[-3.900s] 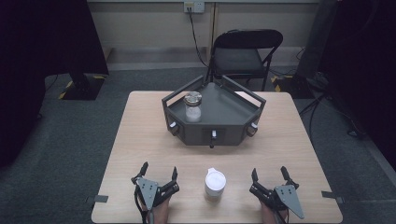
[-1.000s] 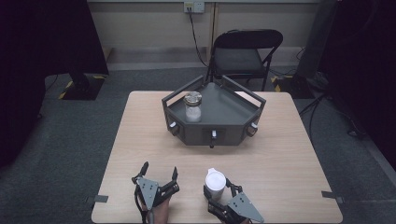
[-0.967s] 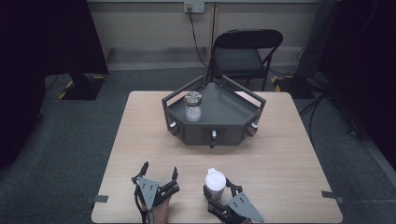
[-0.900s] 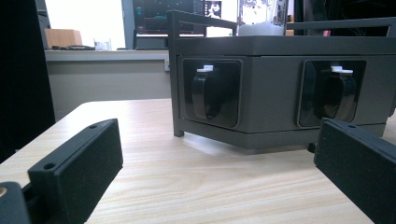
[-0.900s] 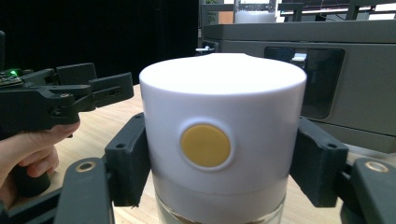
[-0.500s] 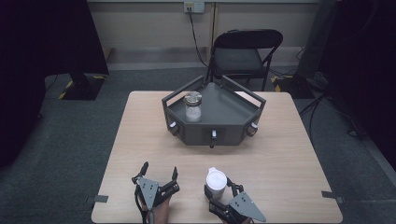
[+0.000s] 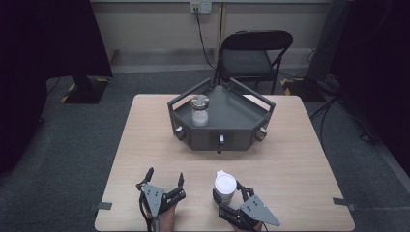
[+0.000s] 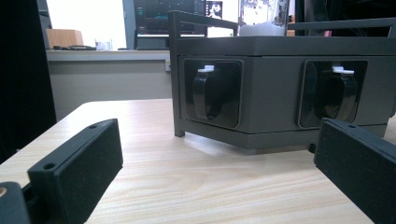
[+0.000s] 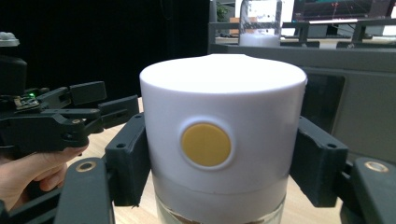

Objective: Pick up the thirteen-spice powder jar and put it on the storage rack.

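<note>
A jar with a white cap (image 7: 225, 185) stands on the wooden table near its front edge; the cap (image 9: 223, 126) carries a yellow dot. My right gripper (image 7: 230, 195) is shut on this jar, its two pads (image 9: 130, 156) pressing the cap's sides. To the left, my left gripper (image 7: 164, 180) rests open on the table with nothing between its fingers (image 8: 81, 168). A dark hexagonal tray (image 7: 232, 113) sits mid-table and holds a glass jar with a metal lid (image 7: 199, 110).
The tray's front wall (image 8: 280, 88) has black latches and faces both grippers. A folding chair (image 7: 254, 55) stands behind the table. A hand holding the left gripper (image 9: 51, 123) lies close beside the white-capped jar.
Since the earliest frame my right gripper has moved left from the table's right side to the white-capped jar and closed on it. Over the last second nothing visibly changed.
</note>
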The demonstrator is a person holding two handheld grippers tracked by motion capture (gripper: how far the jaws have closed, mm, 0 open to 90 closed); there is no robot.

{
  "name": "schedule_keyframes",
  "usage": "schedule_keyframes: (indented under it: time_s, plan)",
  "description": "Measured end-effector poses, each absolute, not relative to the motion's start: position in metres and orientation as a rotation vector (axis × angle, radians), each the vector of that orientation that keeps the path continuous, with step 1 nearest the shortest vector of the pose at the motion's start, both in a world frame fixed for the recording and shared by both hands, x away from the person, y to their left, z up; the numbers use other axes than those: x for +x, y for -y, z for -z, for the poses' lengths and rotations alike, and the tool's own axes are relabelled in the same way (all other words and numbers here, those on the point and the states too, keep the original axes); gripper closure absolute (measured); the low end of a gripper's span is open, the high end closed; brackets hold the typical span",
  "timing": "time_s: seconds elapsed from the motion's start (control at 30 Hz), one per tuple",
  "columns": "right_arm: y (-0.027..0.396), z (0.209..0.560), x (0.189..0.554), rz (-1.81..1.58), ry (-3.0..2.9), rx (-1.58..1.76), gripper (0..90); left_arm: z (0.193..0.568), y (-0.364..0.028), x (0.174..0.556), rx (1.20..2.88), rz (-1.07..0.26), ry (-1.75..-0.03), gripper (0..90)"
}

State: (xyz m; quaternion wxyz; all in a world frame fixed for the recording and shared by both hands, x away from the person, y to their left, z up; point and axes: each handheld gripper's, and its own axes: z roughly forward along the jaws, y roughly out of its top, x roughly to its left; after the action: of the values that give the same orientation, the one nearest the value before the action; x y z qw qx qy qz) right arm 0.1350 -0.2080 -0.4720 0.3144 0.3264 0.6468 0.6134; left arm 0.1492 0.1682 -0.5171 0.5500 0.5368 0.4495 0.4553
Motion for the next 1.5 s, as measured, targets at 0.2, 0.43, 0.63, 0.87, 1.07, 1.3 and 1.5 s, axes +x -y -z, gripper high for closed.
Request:
schedule_keyframes:
  time_s: [0.2,0.43,0.63,0.87,1.07,1.3,1.5]
  plan:
    - [0.21,0.463,0.142,-1.614,-1.719,0.831,29.6,0.517,-0.168,0.149,1.27,-1.076,-1.063,0.5]
    - [0.219,0.447,0.155,-1.632,-1.738,0.799,29.6,0.516,-0.167,0.149,1.277,-1.083,-1.065,0.5]
    - [0.227,0.433,0.172,-1.675,-1.741,0.787,29.6,0.516,-0.168,0.149,1.276,-1.08,-1.064,0.5]
    - [0.232,0.418,0.193,-1.701,-1.733,0.789,29.6,0.517,-0.169,0.149,1.273,-1.076,-1.063,0.5]
    - [0.232,0.402,0.207,-1.69,-1.714,0.776,29.7,0.517,-0.169,0.149,1.271,-1.074,-1.063,0.5]
    - [0.236,0.382,0.226,-1.708,-1.671,0.811,29.7,0.517,-0.169,0.149,1.273,-1.073,-1.061,0.5]
    - [0.238,0.368,0.243,-1.699,-1.661,0.838,29.7,0.517,-0.169,0.149,1.272,-1.072,-1.061,0.5]
